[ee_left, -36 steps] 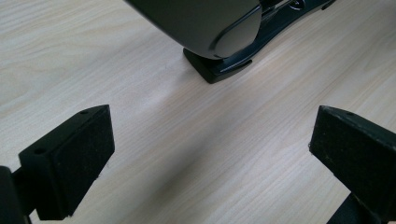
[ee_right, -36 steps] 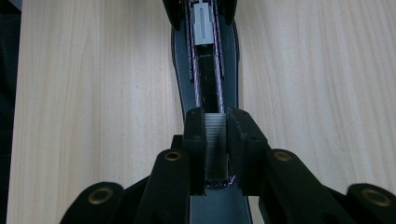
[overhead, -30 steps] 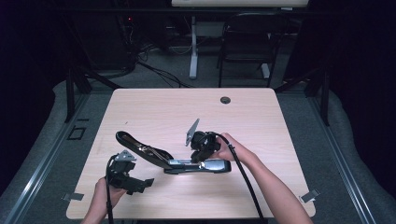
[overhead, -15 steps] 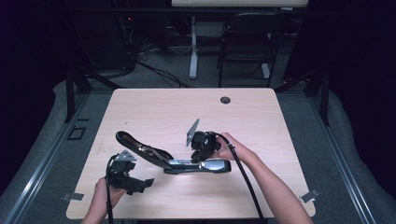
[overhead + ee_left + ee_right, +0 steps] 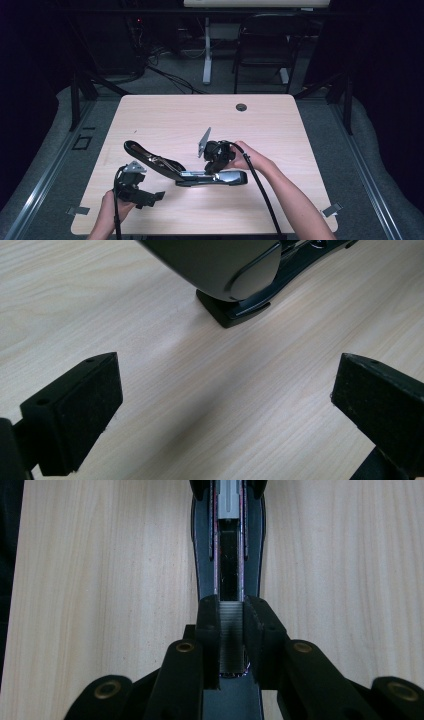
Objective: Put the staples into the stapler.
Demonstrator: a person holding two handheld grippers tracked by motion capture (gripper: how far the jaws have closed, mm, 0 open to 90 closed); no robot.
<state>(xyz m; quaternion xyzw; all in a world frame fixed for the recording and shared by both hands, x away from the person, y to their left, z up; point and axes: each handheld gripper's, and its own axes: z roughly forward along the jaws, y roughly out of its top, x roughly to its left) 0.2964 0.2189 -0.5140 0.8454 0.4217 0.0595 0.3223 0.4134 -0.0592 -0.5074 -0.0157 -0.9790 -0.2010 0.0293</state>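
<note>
stapler (image 5: 200, 175) lies opened on the bench (image 5: 165, 120), its lid (image 5: 150, 157) swung up to bare the channel. right gripper (image 5: 231, 630) has its fingers clenched on a strip of staples (image 5: 231, 635) right over that channel, lined up for loading. left gripper (image 5: 220, 405) waits released beside the lid.

- The far end of the black, silver-railed open stapler (image 5: 227, 545) is cut off by the top edge of the right gripper view; its near end is hidden behind the right gripper (image 5: 231, 630);
- the strip of grey staples (image 5: 231, 635) is partly covered by the pads;
- the stapler's raised black lid is cropped at the top of the left gripper view; the left gripper (image 5: 225, 405) is cut at the bottom edge.
</note>
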